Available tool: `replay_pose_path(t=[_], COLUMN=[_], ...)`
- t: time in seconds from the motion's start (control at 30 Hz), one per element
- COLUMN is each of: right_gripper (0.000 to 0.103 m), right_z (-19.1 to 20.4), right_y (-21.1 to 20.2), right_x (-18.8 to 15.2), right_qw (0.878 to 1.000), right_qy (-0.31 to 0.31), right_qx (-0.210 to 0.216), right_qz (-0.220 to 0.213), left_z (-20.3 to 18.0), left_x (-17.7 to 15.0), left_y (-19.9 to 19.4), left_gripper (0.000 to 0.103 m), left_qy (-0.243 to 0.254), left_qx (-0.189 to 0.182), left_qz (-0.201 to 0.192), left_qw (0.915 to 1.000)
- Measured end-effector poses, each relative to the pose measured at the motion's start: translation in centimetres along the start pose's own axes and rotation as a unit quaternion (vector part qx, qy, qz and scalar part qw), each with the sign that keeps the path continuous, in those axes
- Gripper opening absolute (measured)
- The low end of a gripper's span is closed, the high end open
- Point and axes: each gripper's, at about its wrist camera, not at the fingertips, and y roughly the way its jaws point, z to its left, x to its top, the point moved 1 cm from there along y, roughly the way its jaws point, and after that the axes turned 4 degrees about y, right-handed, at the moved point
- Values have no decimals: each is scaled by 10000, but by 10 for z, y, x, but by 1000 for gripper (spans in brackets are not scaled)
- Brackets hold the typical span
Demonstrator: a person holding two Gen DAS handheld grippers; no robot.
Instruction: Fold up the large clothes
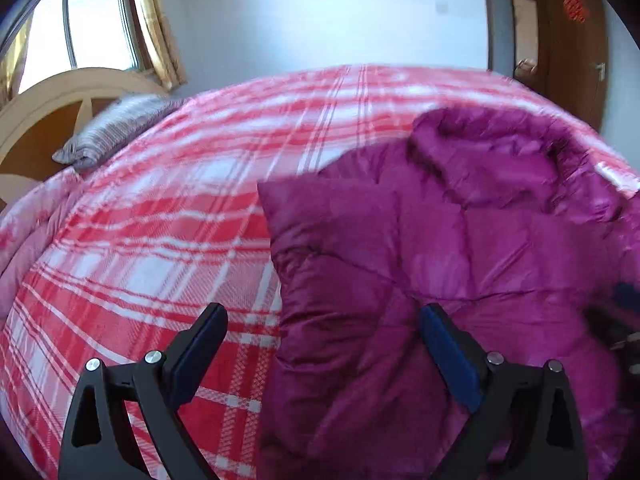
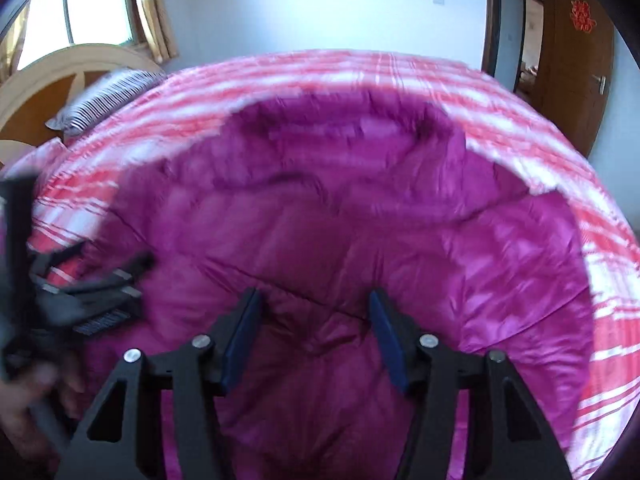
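The magenta puffer jacket (image 2: 340,220) lies spread on the bed, its hooded collar end toward the far edge and its hem toward the near edge, so its long axis runs straight away from the right claw (image 2: 316,336). That claw hangs directly over the jacket's middle, jaws about half open with quilted fabric showing between the pads but nothing gripped. The left claw (image 1: 324,344) stands wide open and empty over the jacket's left edge, one finger above the bedcover, the other above the purple fabric; a folded flap or sleeve lies just ahead of it. In my judgement the left claw is nearer that edge, the right nearer the body. Under the jacket is a red-and-white plaid bedcover (image 1: 160,240); a striped pillow (image 1: 116,128) rests by the wooden headboard (image 1: 44,100), with a curtained window (image 1: 100,20) and a brown door (image 2: 576,60) beyond
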Motion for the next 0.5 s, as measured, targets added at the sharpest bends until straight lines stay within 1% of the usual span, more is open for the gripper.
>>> replay_pose_path(t=[0.03, 0.13, 0.2, 0.23, 0.3, 0.37, 0.43, 0.5], right_gripper=[59, 59, 59, 59, 59, 59, 58, 58], right_z=[-2, -4, -5, -5, -5, -3, -4, -3], right_y=[1, 3, 3, 0, -1, -2, 0, 1], right_x=[-2, -5, -7, -9, -11, -12, -12, -12], right_qw=[10000, 10000, 10000, 10000, 10000, 10000, 10000, 10000], right_qy=[-5, -12, -17, -19, -29, -44, -43, -68], right_qx=[10, 41, 48, 50, 37, 17, 7, -11], right_qz=[-18, -1, -2, -12, -38, -43, -38, -32], left_z=[-1, -13, -25, -29, -36, -37, -36, -26], left_x=[4, 24, 34, 36, 35, 26, 11, 3], left_y=[-10, -36, -42, -41, -30, -9, 15, 25], left_gripper=[98, 98, 98, 98, 98, 98, 98, 98], left_qy=[-7, 122, 291, 361, 482, 552, 637, 310], left_qx=[-90, -177, -213, -188, -150, -21, 104, -271], left_qz=[-153, -530, -615, -581, -384, -71, 325, 431], left_qw=[9998, 9984, 9975, 9975, 9980, 9984, 9974, 9982])
